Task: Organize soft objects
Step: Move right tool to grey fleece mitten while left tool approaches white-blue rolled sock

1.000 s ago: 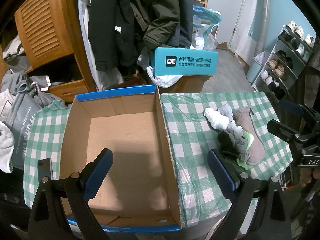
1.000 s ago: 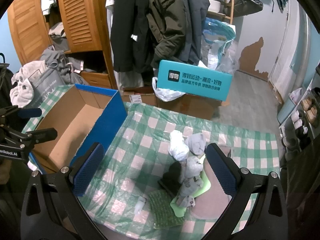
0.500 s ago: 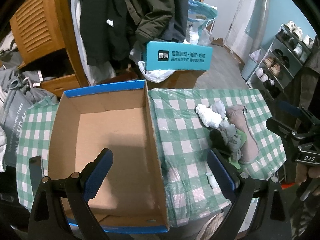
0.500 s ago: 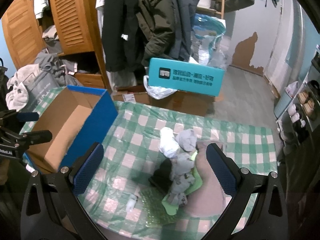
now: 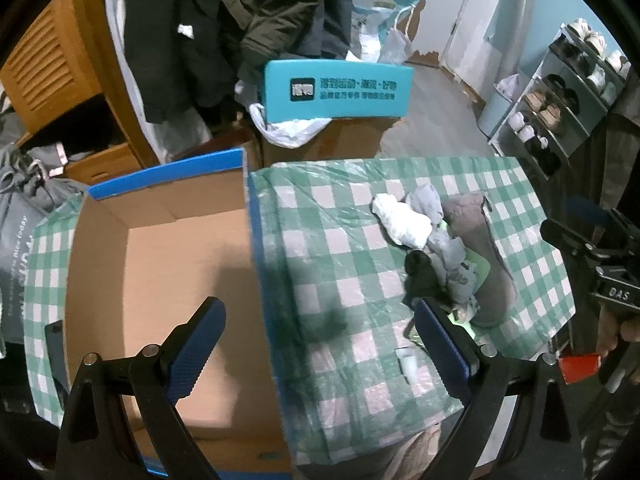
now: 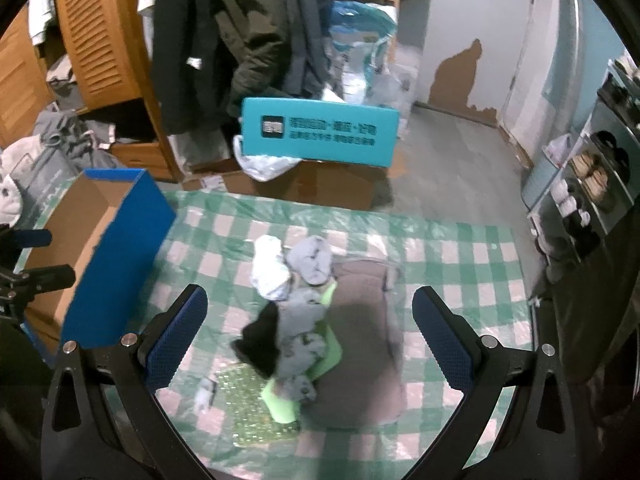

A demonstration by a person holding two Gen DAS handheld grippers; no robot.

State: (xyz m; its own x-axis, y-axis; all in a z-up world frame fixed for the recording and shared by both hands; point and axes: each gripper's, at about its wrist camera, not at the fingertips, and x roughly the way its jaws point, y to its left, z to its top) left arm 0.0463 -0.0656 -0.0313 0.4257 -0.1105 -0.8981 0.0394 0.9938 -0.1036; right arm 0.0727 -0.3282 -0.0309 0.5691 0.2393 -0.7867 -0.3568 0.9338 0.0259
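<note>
- The left hand-held gripper (image 5: 320, 354) is held wide open above the table (image 5: 344, 248); nothing is gripped or touched by its blue-padded fingers (image 5: 198, 344).
- One finger is seen over the empty cardboard box (image 5: 168, 280), the other over the checked cloth beside the near end of the pile of soft objects (image 5: 436, 248).
- The right hand-held gripper (image 6: 310, 338) is likewise spread wide, with nothing between its fingers (image 6: 438, 340).
- The pile is framed between those fingers from above, but no contact is seen.
- The pile, made up of a white bundle (image 6: 271, 266), grey socks (image 6: 314, 258), a black piece (image 6: 258, 342) and a brown cloth (image 6: 360, 340), is found on the table, well apart from the box wall.
- A teal box (image 6: 320, 136) is seen beyond the table's far edge.
</note>
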